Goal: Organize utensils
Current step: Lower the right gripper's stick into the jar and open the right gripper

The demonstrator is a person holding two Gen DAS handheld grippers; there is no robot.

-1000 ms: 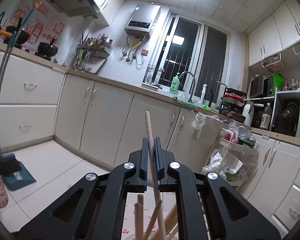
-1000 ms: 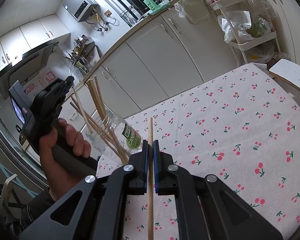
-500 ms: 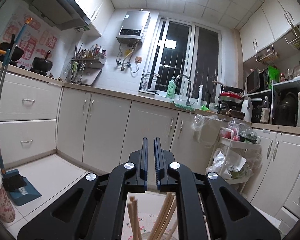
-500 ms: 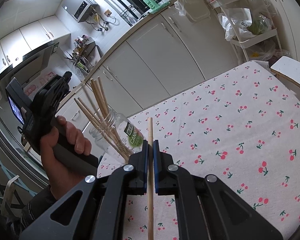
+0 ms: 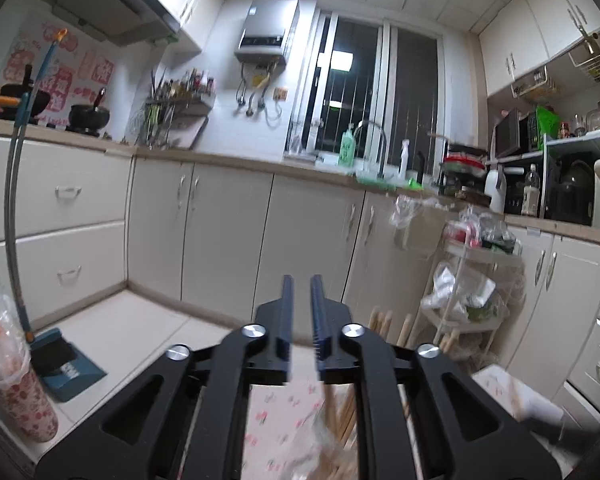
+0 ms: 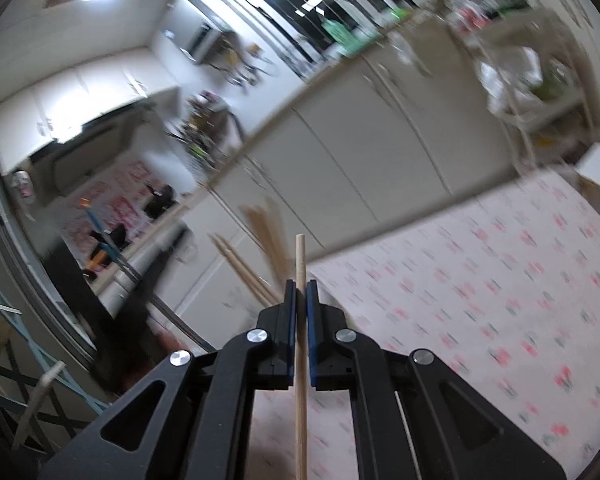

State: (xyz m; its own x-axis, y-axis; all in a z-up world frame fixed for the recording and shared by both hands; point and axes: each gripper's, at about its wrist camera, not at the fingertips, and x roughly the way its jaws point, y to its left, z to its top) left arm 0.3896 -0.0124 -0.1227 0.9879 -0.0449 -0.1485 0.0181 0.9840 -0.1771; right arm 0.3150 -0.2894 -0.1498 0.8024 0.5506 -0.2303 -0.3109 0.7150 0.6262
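Right gripper [image 6: 299,286] clamps 1 wooden chopstick [image 6: 300,360] upright between its pads, above the cherry-print tablecloth [image 6: 480,300]. More chopsticks [image 6: 266,232] fan up just left of it, blurred. Left gripper [image 5: 301,282]: jaws have just been opening, narrow gap, nothing between them; bundle of chopsticks [image 5: 380,320] stands below and right of it.

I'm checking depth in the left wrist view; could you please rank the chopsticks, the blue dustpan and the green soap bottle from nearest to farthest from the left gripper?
From the left gripper:
1. Chopsticks, just beyond the fingers, right and below.
2. Blue dustpan, on the floor, left.
3. Green soap bottle, on the far counter by the window.
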